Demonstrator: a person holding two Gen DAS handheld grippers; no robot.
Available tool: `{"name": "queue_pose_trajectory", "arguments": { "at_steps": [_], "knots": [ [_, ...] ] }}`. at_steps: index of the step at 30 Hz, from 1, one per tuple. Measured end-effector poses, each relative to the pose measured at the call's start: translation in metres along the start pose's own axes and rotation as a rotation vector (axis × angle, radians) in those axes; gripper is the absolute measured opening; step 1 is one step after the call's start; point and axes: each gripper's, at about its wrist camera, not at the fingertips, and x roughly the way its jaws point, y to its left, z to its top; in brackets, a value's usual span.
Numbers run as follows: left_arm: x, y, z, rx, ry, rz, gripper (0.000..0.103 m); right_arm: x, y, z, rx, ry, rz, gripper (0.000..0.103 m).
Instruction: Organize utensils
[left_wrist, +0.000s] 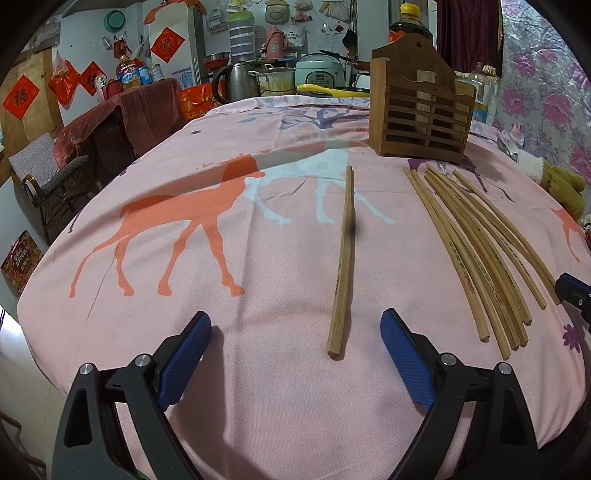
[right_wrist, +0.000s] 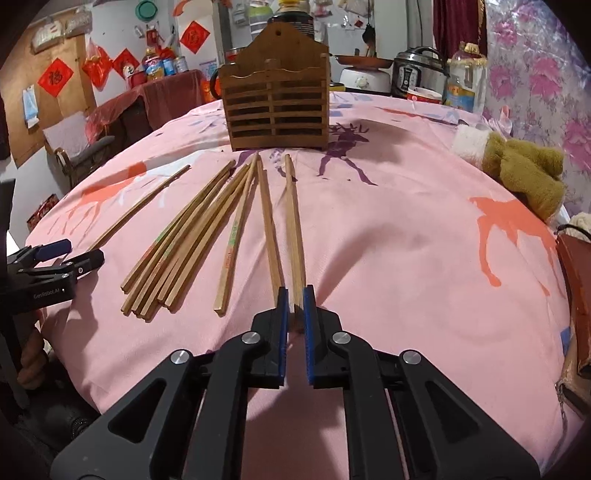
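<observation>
A brown wooden slatted holder stands at the far side of the pink cloth; it also shows in the right wrist view. Several wooden chopsticks lie fanned in front of it, seen in the left wrist view too. One chopstick lies alone, its near end between the fingers of my open left gripper. My right gripper is shut on the near end of the rightmost chopstick, which rests on the cloth. Another chopstick lies just left of it.
The table wears a pink cloth with deer prints. A brown plush toy lies at the right edge. Pots, a kettle and rice cookers stand beyond the far edge. A chair stands left of the table.
</observation>
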Motion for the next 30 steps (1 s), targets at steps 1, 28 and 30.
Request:
{"name": "queue_pose_trajectory", "arguments": {
  "at_steps": [1, 28, 30],
  "knots": [
    [0.0, 0.0, 0.0, 0.001, 0.001, 0.001, 0.091, -0.002, 0.0, -0.002, -0.001, 0.0, 0.003, 0.013],
    [-0.012, -0.007, -0.008, 0.052, 0.003, -0.068, 0.067, -0.017, 0.002, -0.012, -0.035, -0.036, -0.107, 0.007],
    [-0.014, -0.011, -0.008, 0.065, 0.002, -0.1, 0.054, -0.017, 0.0, -0.012, -0.023, -0.03, -0.102, 0.007]
  ]
}}
